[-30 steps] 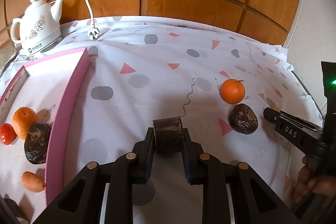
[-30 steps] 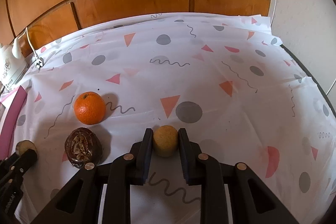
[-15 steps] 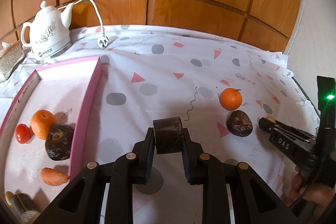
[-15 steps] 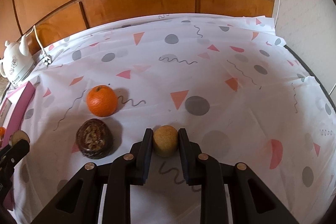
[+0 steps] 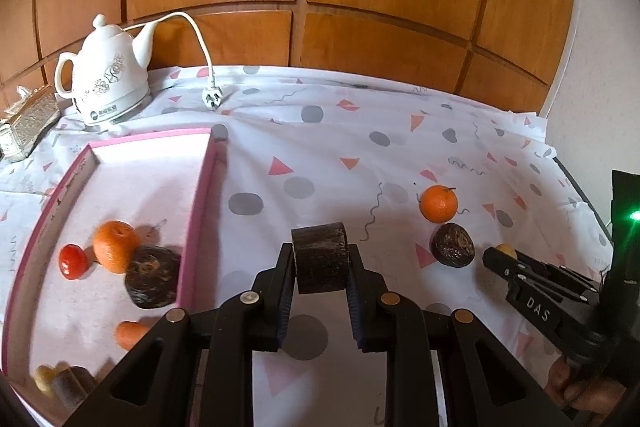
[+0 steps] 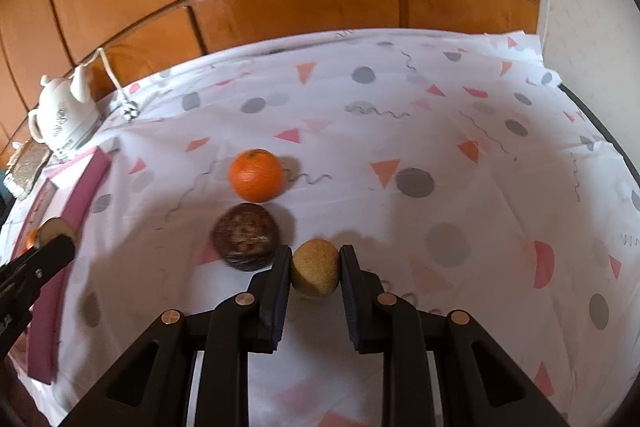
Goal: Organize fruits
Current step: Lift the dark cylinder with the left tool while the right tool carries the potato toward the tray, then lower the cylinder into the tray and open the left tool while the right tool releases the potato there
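Note:
My left gripper [image 5: 320, 269] is shut on a dark brown cylindrical fruit piece [image 5: 319, 256], held above the cloth just right of the pink tray [image 5: 199, 199]. The tray holds an orange [image 5: 115, 245], a small red fruit [image 5: 73, 261], a dark round fruit [image 5: 152, 281], a carrot-like piece [image 5: 130, 334] and more at its near corner. My right gripper [image 6: 315, 273] is shut on a small tan round fruit [image 6: 315, 267]. On the cloth lie an orange [image 6: 256, 174] and a dark brown round fruit [image 6: 245, 236], both left of my right gripper.
A white kettle [image 5: 106, 75] with its cord and plug [image 5: 211, 95] stands at the back left, beside a patterned box [image 5: 28, 121]. Wooden panels close the back. The patterned cloth [image 6: 440, 147] covers the table; its edge runs along the right.
Both grippers have risen and pulled back with their fruits. The left view now takes in more of the tray; the right gripper has drifted left toward the dark fruit.

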Motion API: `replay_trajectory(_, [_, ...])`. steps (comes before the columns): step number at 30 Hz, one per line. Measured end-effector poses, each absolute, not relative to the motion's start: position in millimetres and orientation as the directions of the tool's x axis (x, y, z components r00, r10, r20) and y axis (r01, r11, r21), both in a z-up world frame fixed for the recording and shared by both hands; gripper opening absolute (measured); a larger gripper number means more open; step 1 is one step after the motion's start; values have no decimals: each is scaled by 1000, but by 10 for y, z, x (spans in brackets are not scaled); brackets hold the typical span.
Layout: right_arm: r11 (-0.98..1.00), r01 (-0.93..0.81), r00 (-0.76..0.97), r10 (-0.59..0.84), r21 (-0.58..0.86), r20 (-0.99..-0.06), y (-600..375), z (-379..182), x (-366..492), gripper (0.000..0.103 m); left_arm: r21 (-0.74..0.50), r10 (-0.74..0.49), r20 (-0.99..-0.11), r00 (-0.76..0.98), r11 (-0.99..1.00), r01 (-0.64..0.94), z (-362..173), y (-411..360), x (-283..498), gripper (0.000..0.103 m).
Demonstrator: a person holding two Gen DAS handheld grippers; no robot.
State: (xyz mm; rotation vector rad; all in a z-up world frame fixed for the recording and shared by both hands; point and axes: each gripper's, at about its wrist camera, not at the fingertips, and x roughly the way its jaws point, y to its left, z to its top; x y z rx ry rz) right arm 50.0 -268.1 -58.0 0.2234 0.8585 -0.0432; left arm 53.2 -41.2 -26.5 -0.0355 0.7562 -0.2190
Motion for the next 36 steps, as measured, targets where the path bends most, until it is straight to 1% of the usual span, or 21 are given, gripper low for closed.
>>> replay_trajectory(8, [973,-47,666,198,225,-719,-2205,-324,487,24,-100,-154,-656,739,988,116,-85,-29,503,24])
replay_trajectory(11, [954,-151,639,295,260,-711,-1930,-242,523,24,-103,-111,-655,747,993,56,-48,230,514,24])
replay_trajectory(17, [902,-330,579,427,279,-695,-1342,-102,532,24,-102,-7,-653,758,992,-79,-35,817,511,24])
replay_trajectory(20, [874,-393,548,472,286,-690,-1080,-51,525,24,-103,41,-661,749,984,-144,-79,1092,495,24])
replay_trajectory(24, [830,-461,499,536,316,-681,-789,1,499,24,-105,72,-680,729,975,-194,-175,1283,483,24])
replay_trajectory(28, [786,-496,431,591,368,-682,-547,-46,535,24,-111,83,-690,719,970,-218,-223,1353,519,27])
replay_trajectory(30, [767,-522,409,608,373,-680,-444,-69,516,24,-100,90,-688,720,971,-217,-222,1355,521,32])
replay_trajectory(31, [760,-527,399,615,379,-680,-400,-82,507,25,-104,91,-688,720,970,-222,-221,1357,512,38])
replay_trajectory(32, [756,-528,388,620,387,-682,-354,-99,500,26,-113,90,-686,722,967,-229,-219,1370,502,41])
replay_trajectory(33, [751,-531,381,626,393,-681,-332,-108,490,30,-115,92,-685,723,966,-232,-209,1370,495,41])
replay_trajectory(36, [753,-534,380,621,385,-686,-304,-128,455,31,-112,94,-686,721,966,-233,-210,1362,497,41])
